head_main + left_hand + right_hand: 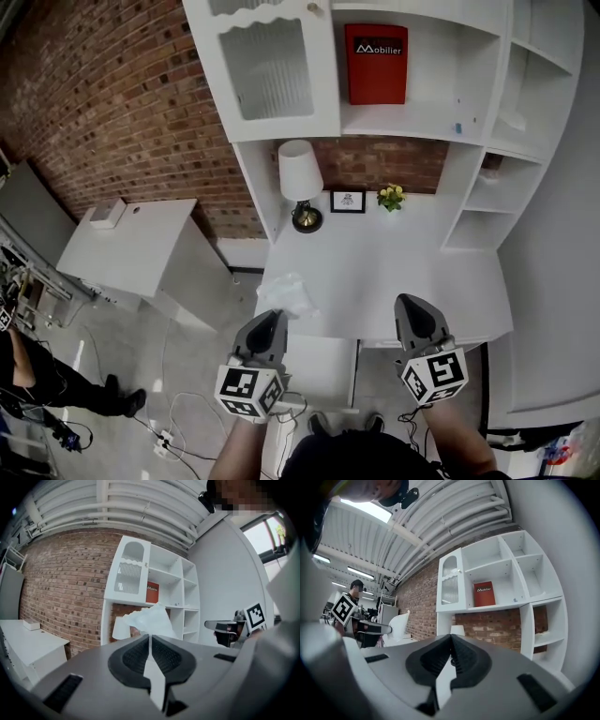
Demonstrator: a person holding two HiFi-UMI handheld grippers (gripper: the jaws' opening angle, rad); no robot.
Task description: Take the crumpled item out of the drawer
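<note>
My left gripper (274, 317) is clamped on the crumpled item (291, 296), a wad of thin white paper. In the left gripper view the jaws meet on a flat strip of it, and the rest of the wad (149, 619) bunches up past the tips. It hangs in the air above the front left corner of the white desk (412, 267). The drawer (323, 371) stands pulled out below the desk's edge, between my two tools. My right gripper (411, 303) is closed on nothing; in its own view the ribbed pads (461, 658) sit together with only the room beyond them.

At the back of the desk stand a white-shaded lamp (300, 174), a small framed picture (348, 201) whose print is too small to read, and a pot of yellow flowers (391, 197). On the shelf above stands a red book (377, 64) marked "Mobilier" in white, beside a logo. To its left is a cabinet door (272, 66) with ribbed glass. A brick wall (103, 103) runs behind it all, with a low white cabinet (131, 251) at its foot.
</note>
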